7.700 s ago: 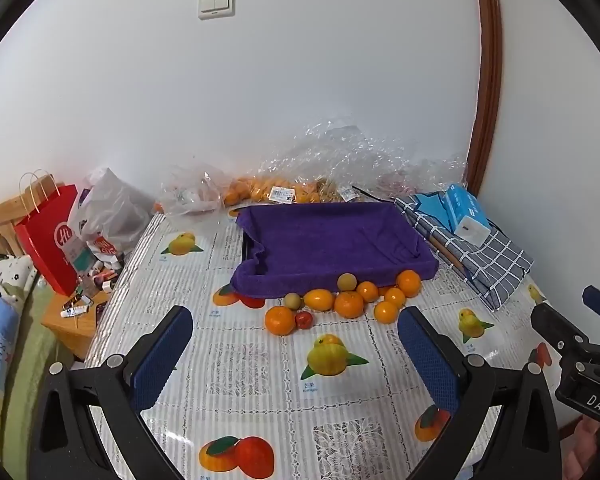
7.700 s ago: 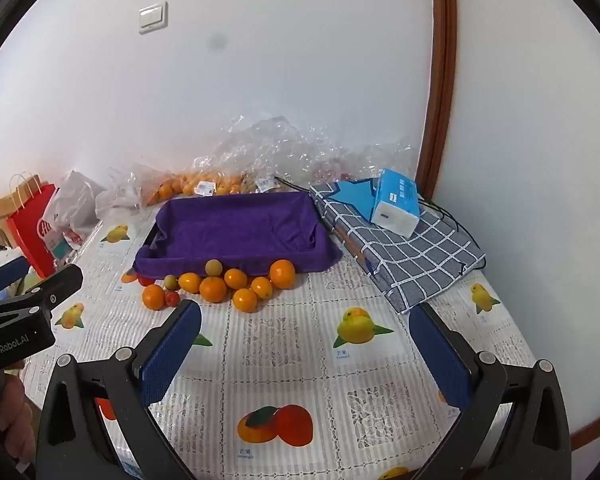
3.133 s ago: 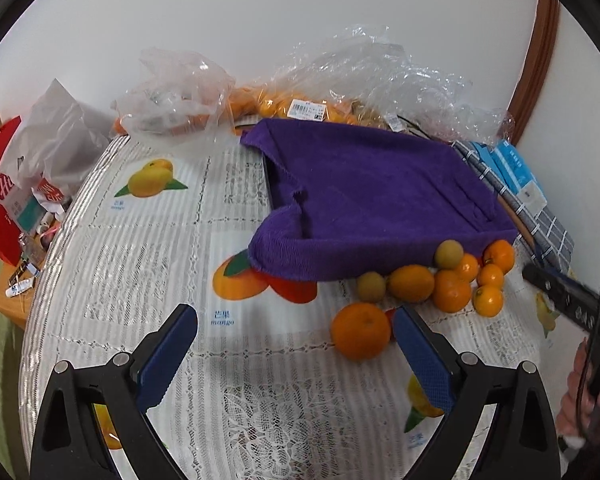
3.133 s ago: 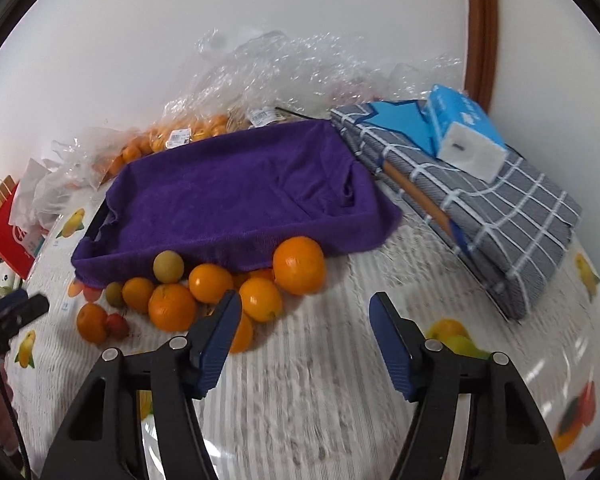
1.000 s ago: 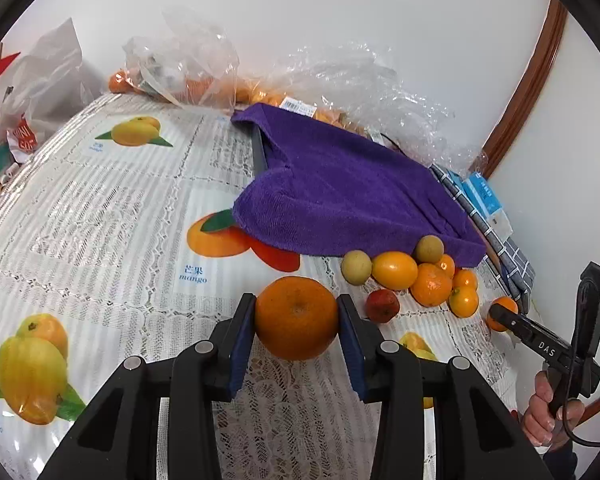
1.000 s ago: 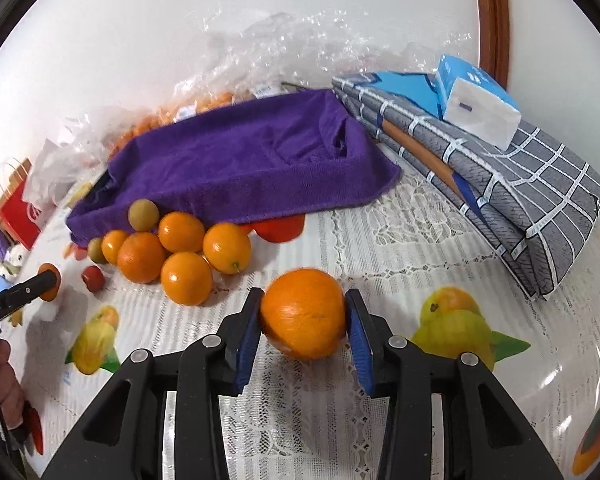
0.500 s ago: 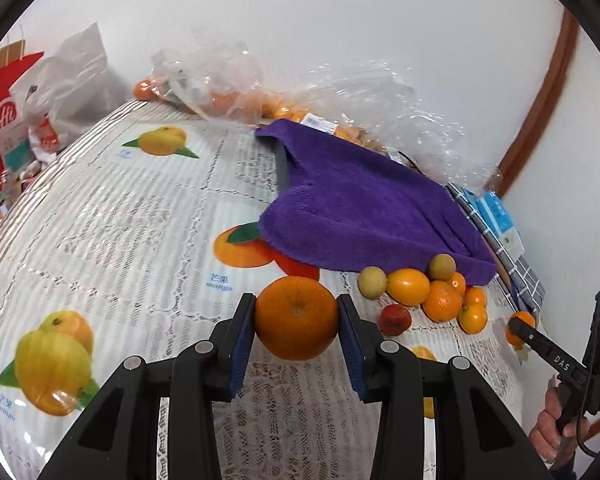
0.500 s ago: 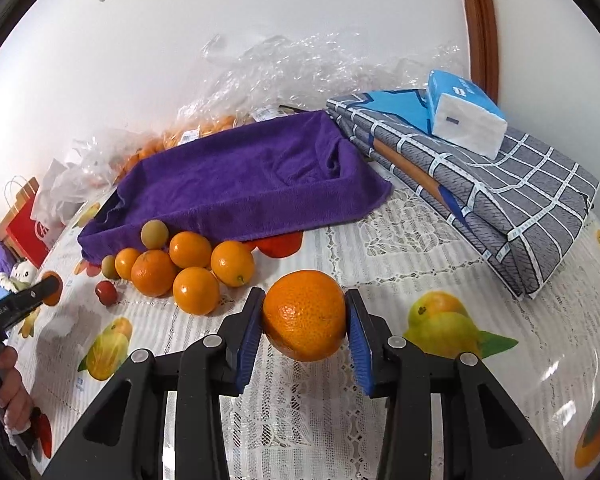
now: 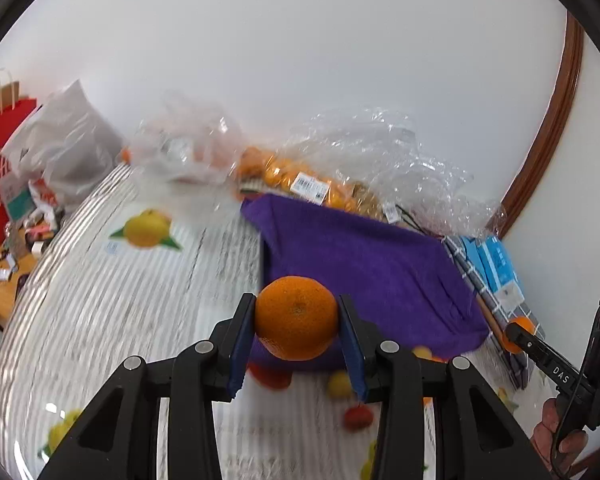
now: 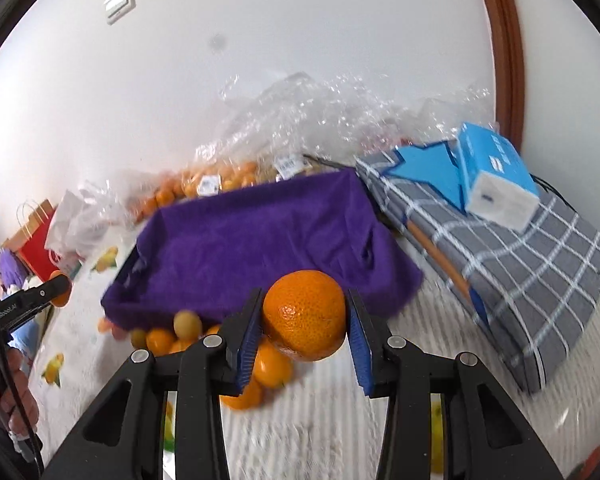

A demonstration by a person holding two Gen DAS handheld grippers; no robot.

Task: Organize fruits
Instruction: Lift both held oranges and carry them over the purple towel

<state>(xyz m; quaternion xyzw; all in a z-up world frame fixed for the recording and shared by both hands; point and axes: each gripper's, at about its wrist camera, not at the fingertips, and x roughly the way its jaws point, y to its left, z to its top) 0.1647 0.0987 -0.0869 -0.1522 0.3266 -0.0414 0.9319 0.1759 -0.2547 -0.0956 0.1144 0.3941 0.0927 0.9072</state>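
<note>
My left gripper (image 9: 296,342) is shut on a large orange (image 9: 296,322), held in the air in front of the purple towel-lined tray (image 9: 364,256). My right gripper (image 10: 304,334) is shut on another large orange (image 10: 305,314), also lifted, before the same tray (image 10: 252,236). Several small oranges and yellow-green fruits (image 10: 168,336) lie on the tablecloth by the tray's near edge. In the left wrist view the right gripper (image 9: 520,332) shows at the right with its orange. The left gripper (image 10: 58,284) appears at the left edge of the right wrist view.
Clear plastic bags of oranges (image 9: 312,184) lie behind the tray by the wall. A folded grey checked cloth (image 10: 516,264) with a blue tissue box (image 10: 496,172) sits right of the tray. A red paper bag (image 9: 0,160) and a grey bag stand far left.
Both grippers have risen from the tablecloth with their oranges and tilted up, so the tray now sits behind the fruit. The loose fruits have dropped lower in both views.
</note>
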